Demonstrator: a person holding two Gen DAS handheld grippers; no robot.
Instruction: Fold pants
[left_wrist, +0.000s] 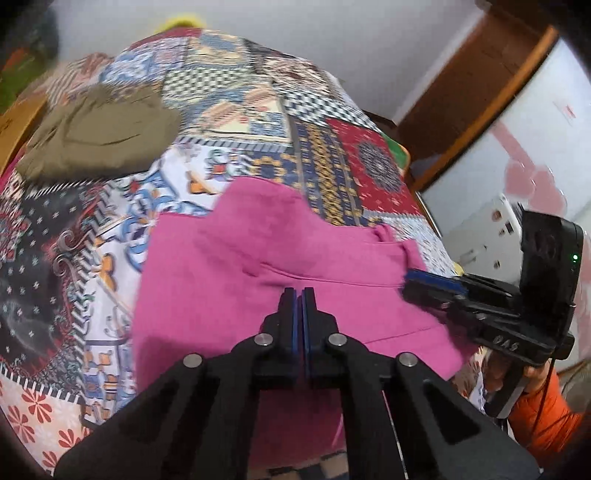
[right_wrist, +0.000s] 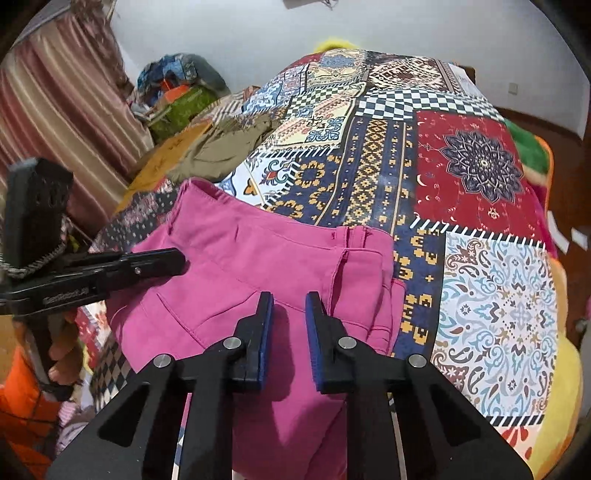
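Pink pants (right_wrist: 251, 280): folded, on patchwork bedspread (right_wrist: 465, 166), near edge. Left gripper (left_wrist: 299, 295): fingers together over the pants, nothing visibly pinched; right gripper (right_wrist: 289, 299): fingers apart above them. Olive garment (left_wrist: 99, 136): 10 o'clock of pants.

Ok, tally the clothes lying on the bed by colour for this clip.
Pink pants: 1
Olive-brown garment: 1
Total: 2
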